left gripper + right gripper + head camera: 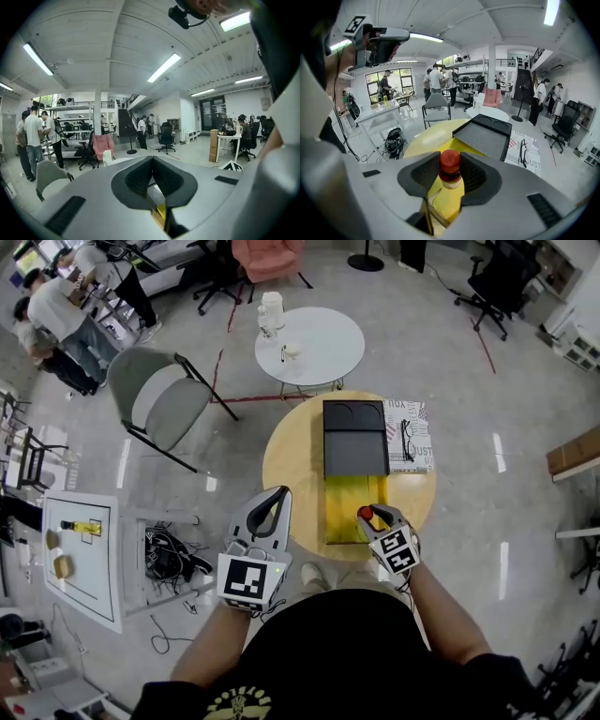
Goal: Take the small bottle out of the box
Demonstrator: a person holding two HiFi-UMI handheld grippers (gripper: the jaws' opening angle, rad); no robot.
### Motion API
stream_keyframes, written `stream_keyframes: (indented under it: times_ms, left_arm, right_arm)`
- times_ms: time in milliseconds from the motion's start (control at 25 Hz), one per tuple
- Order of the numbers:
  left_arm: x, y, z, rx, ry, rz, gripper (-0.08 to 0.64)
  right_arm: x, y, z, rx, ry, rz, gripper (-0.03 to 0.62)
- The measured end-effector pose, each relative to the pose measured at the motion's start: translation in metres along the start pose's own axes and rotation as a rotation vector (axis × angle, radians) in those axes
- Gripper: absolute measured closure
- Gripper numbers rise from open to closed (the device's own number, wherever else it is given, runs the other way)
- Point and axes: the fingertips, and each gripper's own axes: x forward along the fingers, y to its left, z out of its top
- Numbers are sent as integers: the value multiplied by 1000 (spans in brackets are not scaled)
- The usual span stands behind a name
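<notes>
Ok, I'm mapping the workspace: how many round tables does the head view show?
2: a yellow round wooden table nearest the camera, and a white round table just beyond it; more may lie outside the frame.

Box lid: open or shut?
Open. The black lid is folded back, leaving the box and its yellow inside exposed.

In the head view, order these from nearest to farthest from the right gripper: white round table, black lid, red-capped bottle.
1. Red-capped bottle: between the right gripper jaws.
2. Black lid: just ahead.
3. White round table: farthest, top.
</notes>
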Motion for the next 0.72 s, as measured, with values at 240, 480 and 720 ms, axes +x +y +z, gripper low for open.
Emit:
stream_keyframes:
  times_ms: [240, 480, 720]
  left_arm:
    - [-1, -3, 12, -15, -34, -12, 546]
    - [-2, -8, 10, 2, -27, -25, 546]
    - [-2, -12, 14, 5, -44, -37, 546]
  right_arm:
    - [-17, 5, 11, -2, -9, 1, 446]
    - [-35, 10, 28, 4, -34, 18, 446]
    - [-57, 16, 54, -15, -59, 24, 446]
